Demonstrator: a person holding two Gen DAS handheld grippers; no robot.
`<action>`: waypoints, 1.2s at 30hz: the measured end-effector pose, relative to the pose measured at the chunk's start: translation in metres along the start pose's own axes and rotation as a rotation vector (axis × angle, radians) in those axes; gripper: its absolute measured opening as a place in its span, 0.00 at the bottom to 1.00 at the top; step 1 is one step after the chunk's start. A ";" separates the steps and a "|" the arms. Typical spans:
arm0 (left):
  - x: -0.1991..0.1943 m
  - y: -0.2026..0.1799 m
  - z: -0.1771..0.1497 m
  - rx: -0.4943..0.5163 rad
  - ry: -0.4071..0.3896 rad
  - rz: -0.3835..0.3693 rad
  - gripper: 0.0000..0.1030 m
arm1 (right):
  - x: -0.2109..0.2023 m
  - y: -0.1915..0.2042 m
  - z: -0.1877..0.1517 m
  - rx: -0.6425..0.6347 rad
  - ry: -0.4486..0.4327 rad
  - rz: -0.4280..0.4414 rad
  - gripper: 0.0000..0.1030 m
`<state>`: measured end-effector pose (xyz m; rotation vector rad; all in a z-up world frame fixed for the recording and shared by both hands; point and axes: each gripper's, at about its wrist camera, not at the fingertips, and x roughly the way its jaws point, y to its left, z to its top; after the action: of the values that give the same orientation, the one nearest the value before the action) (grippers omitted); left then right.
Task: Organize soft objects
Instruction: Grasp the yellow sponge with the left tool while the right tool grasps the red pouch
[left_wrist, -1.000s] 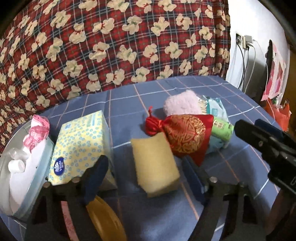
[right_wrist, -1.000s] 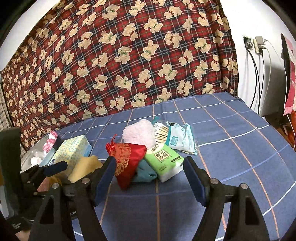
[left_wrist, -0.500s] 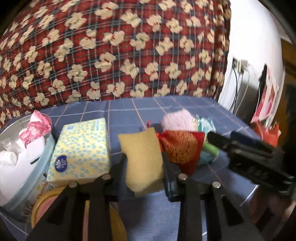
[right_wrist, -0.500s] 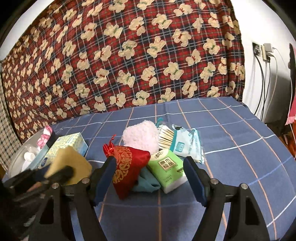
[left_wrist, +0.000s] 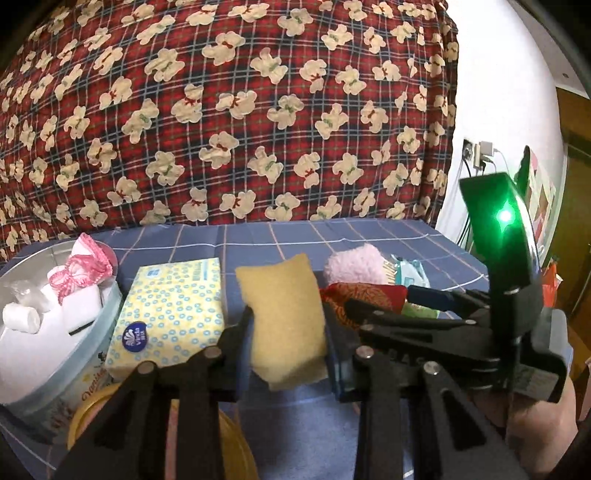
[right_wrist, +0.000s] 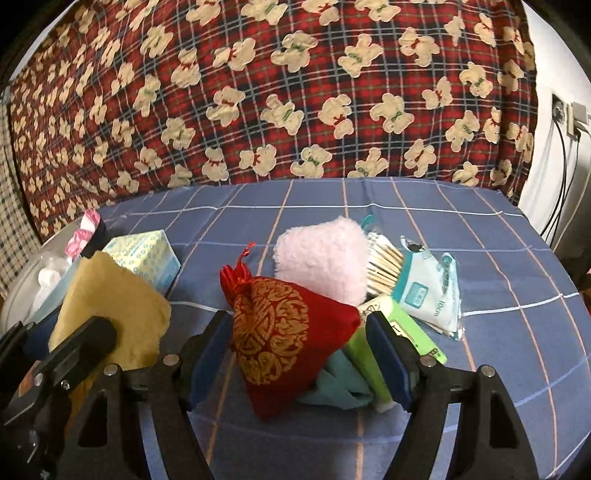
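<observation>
A red plaid cloth printed with cream teddy bears (right_wrist: 258, 103) hangs as a backdrop behind a tabletop covered in blue checked fabric (right_wrist: 480, 258). To the right, a white wall (left_wrist: 491, 110) carries a power socket with a white charger plugged in (left_wrist: 480, 151) and dark cables hanging down (right_wrist: 557, 177). At the far left edge of the right wrist view, a strip of beige and dark checked fabric (right_wrist: 11, 243) shows. A wooden door frame (left_wrist: 576, 155) stands at the far right.
</observation>
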<state>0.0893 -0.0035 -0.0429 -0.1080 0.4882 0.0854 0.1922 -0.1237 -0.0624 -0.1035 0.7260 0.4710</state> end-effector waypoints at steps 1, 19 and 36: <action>0.001 0.000 0.000 -0.001 0.005 0.001 0.31 | 0.002 0.002 -0.001 -0.009 0.011 -0.002 0.74; 0.012 0.005 -0.005 -0.034 0.039 -0.022 0.30 | -0.011 0.008 -0.006 0.002 -0.040 0.010 0.31; 0.003 0.009 -0.003 -0.020 -0.010 0.051 0.30 | -0.044 0.005 -0.012 0.097 -0.205 -0.038 0.31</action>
<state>0.0898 0.0048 -0.0478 -0.1142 0.4798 0.1409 0.1536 -0.1392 -0.0419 0.0223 0.5438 0.4028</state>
